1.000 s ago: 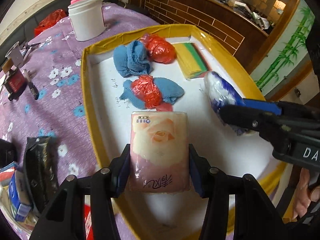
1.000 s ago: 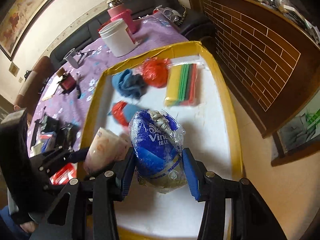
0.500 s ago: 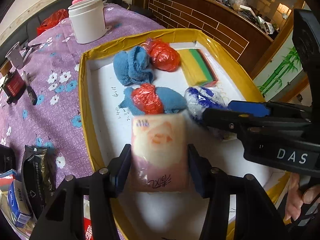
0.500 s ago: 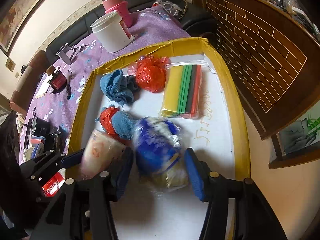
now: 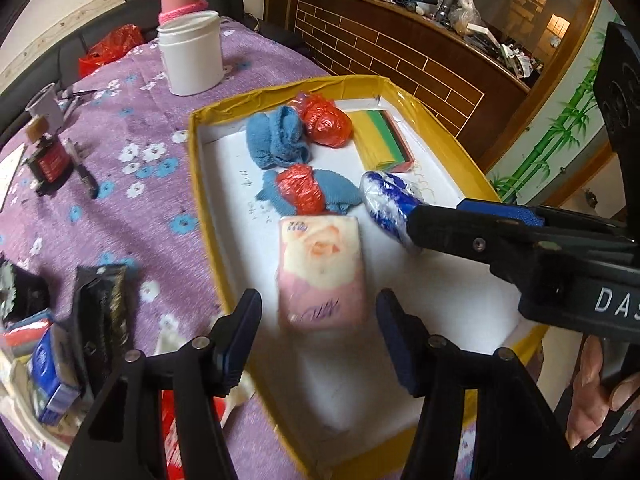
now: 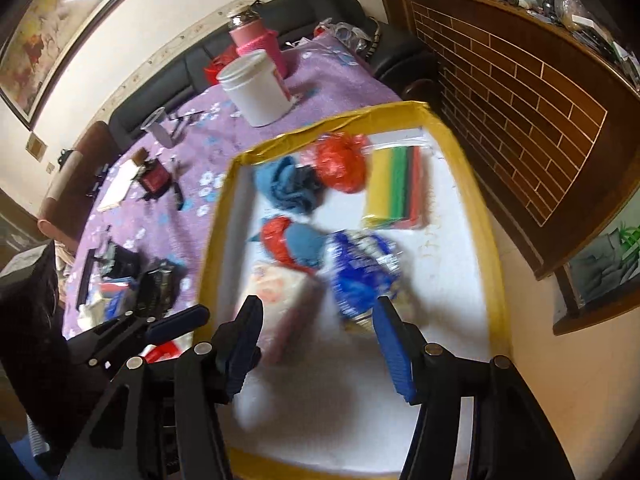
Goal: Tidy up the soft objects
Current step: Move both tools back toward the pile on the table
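A pink rose-print tissue pack (image 5: 322, 272) lies flat on the white floor of the yellow-rimmed tray (image 5: 199, 200). My left gripper (image 5: 318, 340) is just behind it. Its jaws are opening and the pads stand clear of the pack's sides. A blue and white tissue pack (image 6: 360, 272) rests beside the pink pack (image 6: 280, 300), just ahead of my right gripper (image 6: 318, 344), which is open with nothing pressed between its pads. In the left wrist view the right gripper (image 5: 440, 220) reaches in from the right and partly hides the blue pack (image 5: 386, 200).
Two blue cloths (image 5: 278, 140) and two red plastic bags (image 5: 326, 124) lie in the tray's far half, beside a yellow, green and red pack (image 5: 384, 144). A white jar (image 5: 192, 56) and pink bottle stand on the purple flowered cloth. Dark packets (image 5: 104, 312) lie left of the tray.
Both grippers let go of their tissue packs and drew back. The pink and blue packs now lie side by side on the tray floor.
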A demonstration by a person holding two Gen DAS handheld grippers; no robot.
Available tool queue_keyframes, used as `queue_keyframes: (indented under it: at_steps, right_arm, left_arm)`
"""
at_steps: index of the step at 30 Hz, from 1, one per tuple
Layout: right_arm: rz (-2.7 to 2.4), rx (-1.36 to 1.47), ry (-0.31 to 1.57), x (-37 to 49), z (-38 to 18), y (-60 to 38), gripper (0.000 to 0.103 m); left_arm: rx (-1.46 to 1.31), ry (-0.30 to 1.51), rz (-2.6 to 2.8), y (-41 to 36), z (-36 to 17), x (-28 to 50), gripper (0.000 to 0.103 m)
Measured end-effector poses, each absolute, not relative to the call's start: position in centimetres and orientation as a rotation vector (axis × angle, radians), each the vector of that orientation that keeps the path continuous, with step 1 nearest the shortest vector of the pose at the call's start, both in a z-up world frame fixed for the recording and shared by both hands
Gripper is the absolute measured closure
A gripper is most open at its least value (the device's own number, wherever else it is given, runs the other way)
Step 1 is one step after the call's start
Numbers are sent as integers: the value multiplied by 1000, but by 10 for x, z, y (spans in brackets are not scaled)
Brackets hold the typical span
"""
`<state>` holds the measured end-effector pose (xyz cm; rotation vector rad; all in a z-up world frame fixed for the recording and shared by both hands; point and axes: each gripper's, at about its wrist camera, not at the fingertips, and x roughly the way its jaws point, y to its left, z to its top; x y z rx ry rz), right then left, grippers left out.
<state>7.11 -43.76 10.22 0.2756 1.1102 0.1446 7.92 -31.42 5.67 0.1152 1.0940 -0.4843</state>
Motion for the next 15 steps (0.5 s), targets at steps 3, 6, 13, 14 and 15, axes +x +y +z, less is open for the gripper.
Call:
queue_keyframes:
  at_steps: [3, 6, 13, 14, 15]
  right_arm:
    - [170, 281, 1107, 65, 106, -423, 41]
    - [195, 280, 1105, 62, 108, -407, 41]
    - [266, 265, 1109, 56, 110, -363, 42]
    - [275, 261, 1109, 55, 110, -358, 41]
    - [285, 256, 1110, 53, 110, -352, 42]
  left_arm:
    - [109, 1081, -476, -300, 64, 68, 44]
    - [93, 1068, -459, -281, 71, 59, 44]
    - [27, 1034, -371, -215, 87, 40, 41]
    - [13, 1027, -355, -205, 89, 37, 39]
    - [-2, 1020, -338, -194, 91, 35, 35]
